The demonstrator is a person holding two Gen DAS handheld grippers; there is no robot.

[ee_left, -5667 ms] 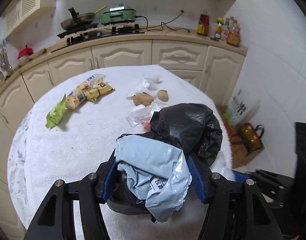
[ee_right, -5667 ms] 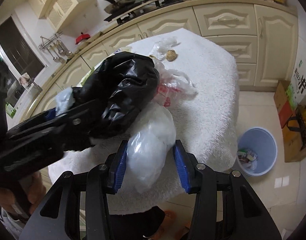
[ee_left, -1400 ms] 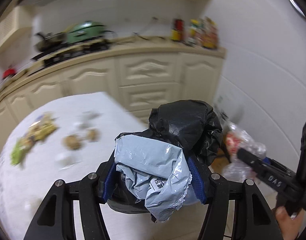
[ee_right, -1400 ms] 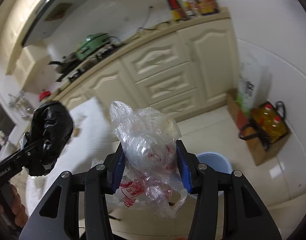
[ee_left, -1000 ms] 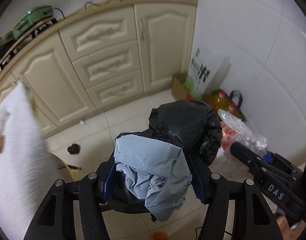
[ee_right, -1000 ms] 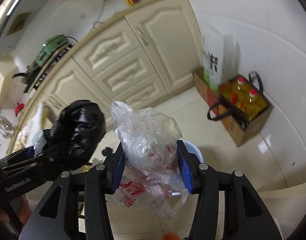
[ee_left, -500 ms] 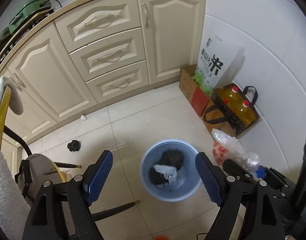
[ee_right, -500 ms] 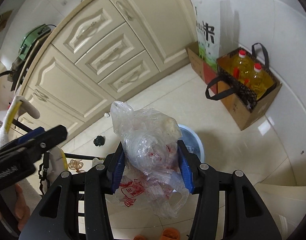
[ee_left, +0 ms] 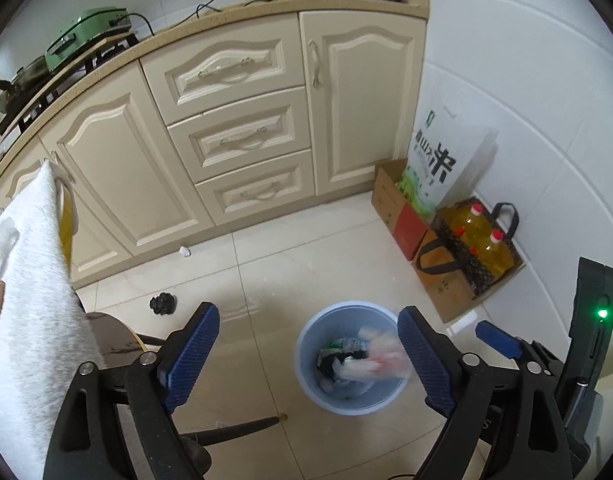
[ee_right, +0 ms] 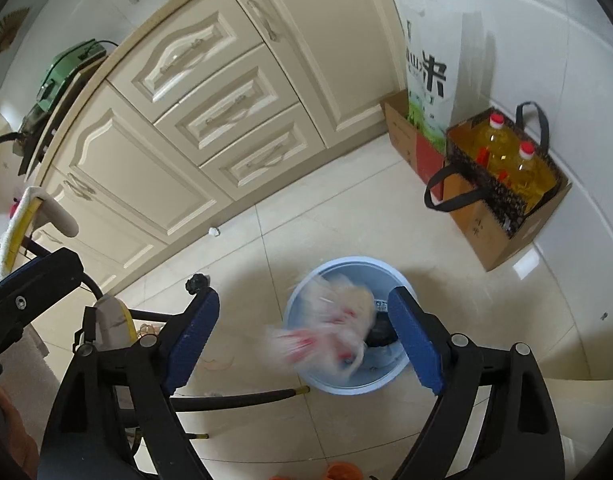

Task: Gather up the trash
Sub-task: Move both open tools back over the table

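Note:
A light blue waste bin (ee_left: 306, 364) (ee_right: 390, 380) stands on the tiled floor below both grippers. Dark and grey trash (ee_left: 334, 360) lies inside it. A clear plastic bag with red print (ee_right: 326, 332) is blurred in mid-fall over the bin's rim, and in the left wrist view the same bag (ee_left: 380, 356) drops into the bin. My left gripper (ee_left: 308, 354) hangs above the bin, its jaws still opening with nothing between them. My right gripper (ee_right: 304, 338) is also opening; the falling bag lies between its blue pads without touching them.
Cream cabinets (ee_left: 234, 136) run along the back. A cardboard box with a rice bag (ee_left: 434, 168) and a carrier of oil bottles (ee_left: 478, 248) stand by the right wall. A white-clothed table edge (ee_left: 30, 288) and a chair leg (ee_right: 234, 400) are at the left.
The right gripper's jaws have sprung apart and let go of the clear bag, which now falls toward the bin. The left gripper has widened a little more and shifted over the bin.

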